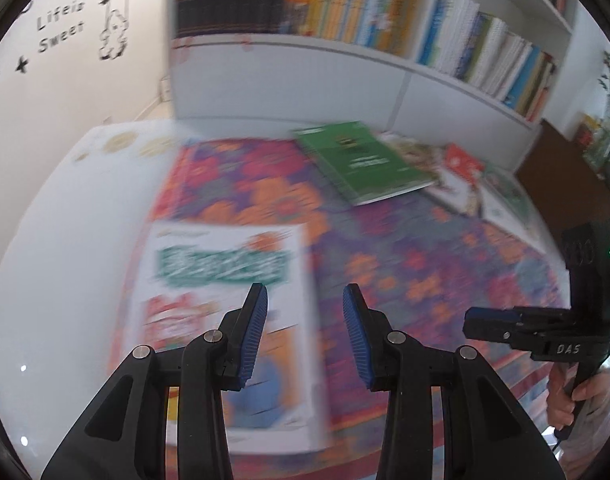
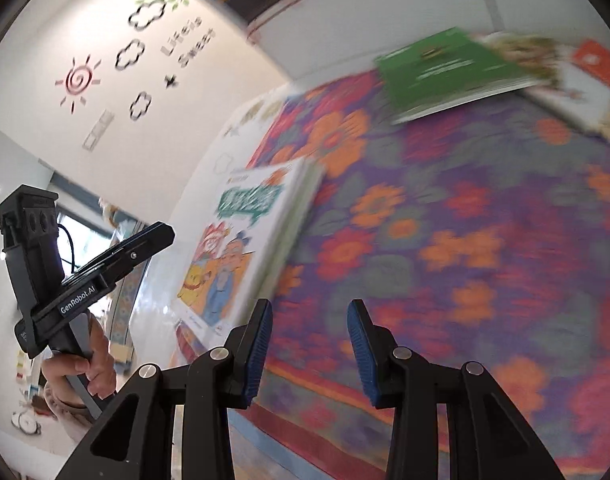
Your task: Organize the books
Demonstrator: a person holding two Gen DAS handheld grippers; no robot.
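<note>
The white picture book [image 1: 229, 320] (judged stiff, light) was noted beneath the left gripper [image 1: 305, 332], fingers spread, empty; its free edge is advised.

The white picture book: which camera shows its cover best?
The right wrist view. There the white book shows its cartoon figures and its page edge fairly sharply. In the left wrist view the same book is motion-blurred and partly hidden behind the left gripper.
</note>
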